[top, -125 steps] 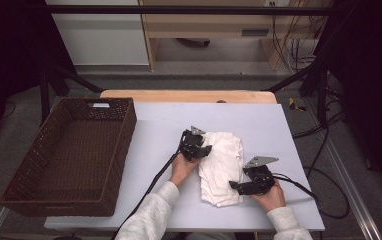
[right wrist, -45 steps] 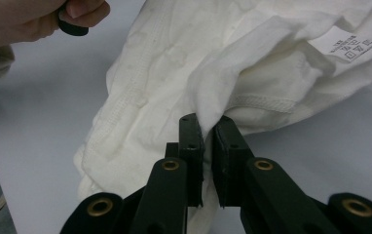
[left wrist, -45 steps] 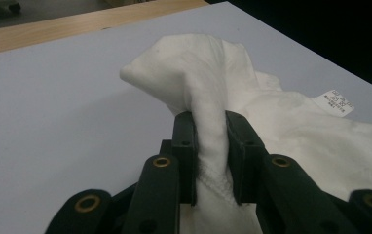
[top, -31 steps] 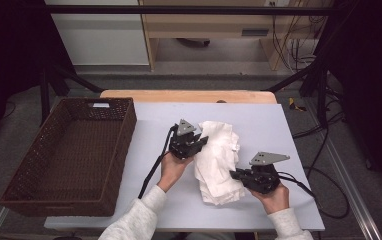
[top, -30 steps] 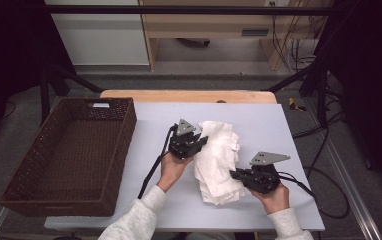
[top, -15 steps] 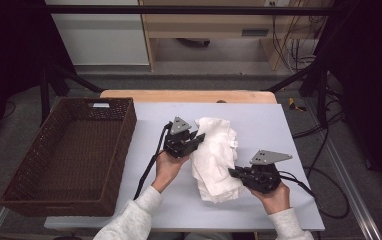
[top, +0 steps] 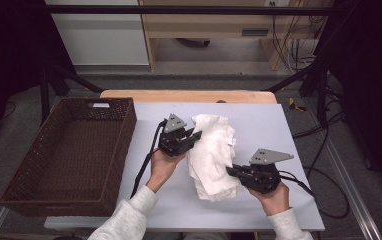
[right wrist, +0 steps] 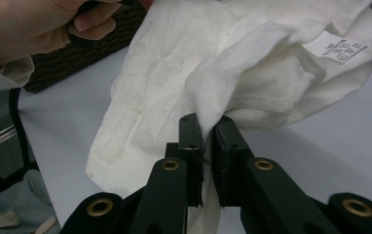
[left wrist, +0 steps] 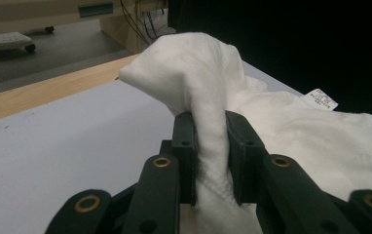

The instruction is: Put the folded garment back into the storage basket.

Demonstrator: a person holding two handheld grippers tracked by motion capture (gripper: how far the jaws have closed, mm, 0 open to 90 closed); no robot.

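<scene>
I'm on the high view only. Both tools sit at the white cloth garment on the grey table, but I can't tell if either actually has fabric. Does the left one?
Observer: Yes. In the left gripper view, the left tool pinches a raised fold of the white cloth garment between its jaws.
Operator: And the right one?
Observer: In the right gripper view, the right tool is shut on a bunched layer of the cloth beside a stitched hem.
Operator: Any marker to tell which end is which?
Observer: A small white printed label shows on the cloth beyond the right tool's jaws.
</scene>
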